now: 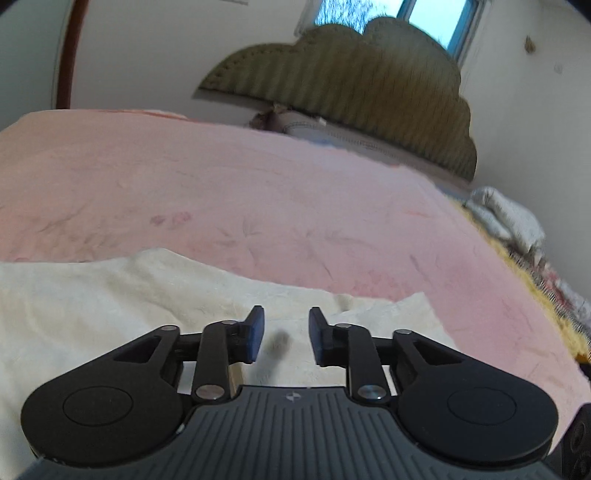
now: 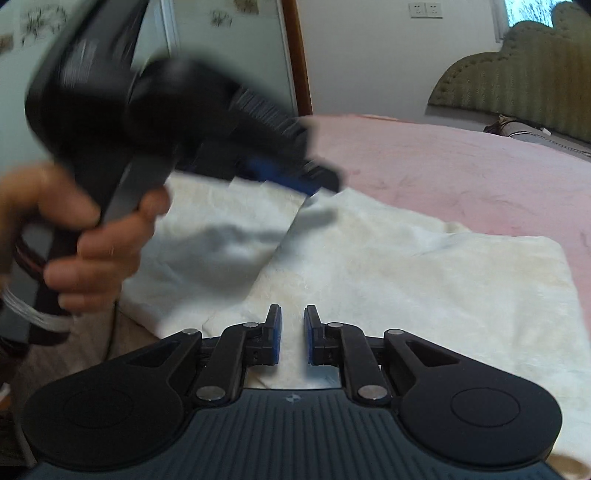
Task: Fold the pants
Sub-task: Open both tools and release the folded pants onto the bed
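Cream-white pants [image 1: 110,295] lie spread on a pink bedspread [image 1: 258,192]. In the left wrist view my left gripper [image 1: 286,334] is open, just above the cloth, with nothing between its fingers. In the right wrist view the pants [image 2: 424,280] lie partly folded, with a fold ridge running up the middle. My right gripper [image 2: 292,332] hovers over the near edge, its jaws a narrow gap apart and holding nothing. The left gripper [image 2: 295,177] shows blurred at upper left, held in a bare hand [image 2: 85,236], its blue pads near the cloth's far edge.
A green padded headboard [image 1: 351,81] stands behind the bed below a window [image 1: 424,18]. Rumpled white and yellow bedding [image 1: 509,218] lies at the bed's right side. A brown door frame [image 2: 299,55] and wall sockets [image 2: 424,9] are behind.
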A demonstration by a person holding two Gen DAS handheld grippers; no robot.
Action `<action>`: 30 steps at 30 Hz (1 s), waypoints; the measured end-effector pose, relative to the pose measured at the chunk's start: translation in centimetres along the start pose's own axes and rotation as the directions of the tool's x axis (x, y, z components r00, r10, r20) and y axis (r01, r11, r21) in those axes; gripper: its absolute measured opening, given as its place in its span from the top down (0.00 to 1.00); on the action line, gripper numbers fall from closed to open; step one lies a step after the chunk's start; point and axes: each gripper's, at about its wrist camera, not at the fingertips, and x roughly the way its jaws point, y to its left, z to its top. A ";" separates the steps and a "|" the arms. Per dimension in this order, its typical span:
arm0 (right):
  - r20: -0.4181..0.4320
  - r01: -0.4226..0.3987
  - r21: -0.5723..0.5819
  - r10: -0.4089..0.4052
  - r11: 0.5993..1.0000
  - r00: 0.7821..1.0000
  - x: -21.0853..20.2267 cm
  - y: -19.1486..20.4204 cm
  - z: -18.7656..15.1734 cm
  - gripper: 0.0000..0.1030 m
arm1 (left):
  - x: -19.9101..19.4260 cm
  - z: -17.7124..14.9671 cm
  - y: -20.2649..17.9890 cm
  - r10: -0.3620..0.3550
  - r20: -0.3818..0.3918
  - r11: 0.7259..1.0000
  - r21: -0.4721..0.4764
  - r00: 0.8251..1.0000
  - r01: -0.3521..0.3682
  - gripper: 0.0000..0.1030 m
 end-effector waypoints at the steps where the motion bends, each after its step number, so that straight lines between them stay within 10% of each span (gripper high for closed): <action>1: 0.006 0.019 -0.007 -0.019 1.000 1.000 0.7 0.1 0.0 0.87 | 1.4 -0.1 0.1 0.022 -0.028 1.000 0.006 0.999 -0.021 0.69; 8: 0.042 0.013 0.059 -0.015 0.998 0.999 -0.9 -0.4 0.3 0.86 | 1.9 -1.1 1.0 0.102 -0.017 0.995 0.012 0.995 -0.102 0.67; 12: 0.035 -0.025 0.031 0.024 0.999 0.999 -1.9 0.1 -0.5 0.86 | 0.2 -2.2 0.0 0.136 0.031 0.986 0.096 0.990 -0.139 0.41; 30: 0.035 0.008 0.057 -0.010 0.998 0.999 -1.0 0.4 -1.7 0.82 | 1.2 -3.8 -0.4 0.210 -0.001 0.970 0.129 0.978 -0.208 0.27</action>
